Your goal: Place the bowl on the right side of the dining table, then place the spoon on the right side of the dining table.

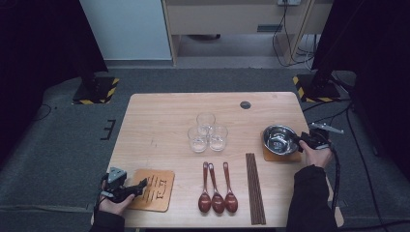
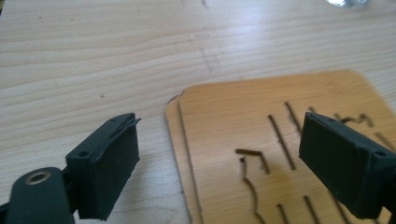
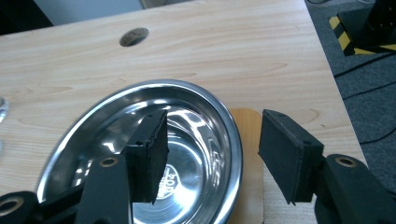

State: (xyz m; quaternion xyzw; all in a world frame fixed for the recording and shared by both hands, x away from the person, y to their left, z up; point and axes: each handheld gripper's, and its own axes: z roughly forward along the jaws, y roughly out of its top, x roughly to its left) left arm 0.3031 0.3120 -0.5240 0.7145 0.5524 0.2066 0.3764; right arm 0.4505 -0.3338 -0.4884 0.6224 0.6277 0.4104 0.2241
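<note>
At the front left of the table lies a wooden coaster (image 1: 154, 189) with cut-out slots. In the left gripper view it is two coasters (image 2: 224, 102) stacked, one edge peeking from under the other. My left gripper (image 1: 142, 185) (image 2: 219, 140) hovers low over their near corner, jaws apart, and neither pad touches the wood. At the right, a shiny steel bowl (image 1: 279, 139) (image 3: 116, 116) sits on another wooden coaster (image 1: 283, 157) (image 3: 247, 140). My right gripper (image 1: 297, 140) (image 3: 212, 135) straddles the bowl's right rim, one jaw inside and one outside, with gaps on both sides.
Three clear glasses (image 1: 207, 131) stand clustered mid-table. Three dark wooden spoons (image 1: 217, 191) lie side by side near the front, with a bundle of dark chopsticks (image 1: 255, 188) to their right. A cable hole (image 1: 245, 105) is at the far edge of the wooden table (image 1: 159, 111).
</note>
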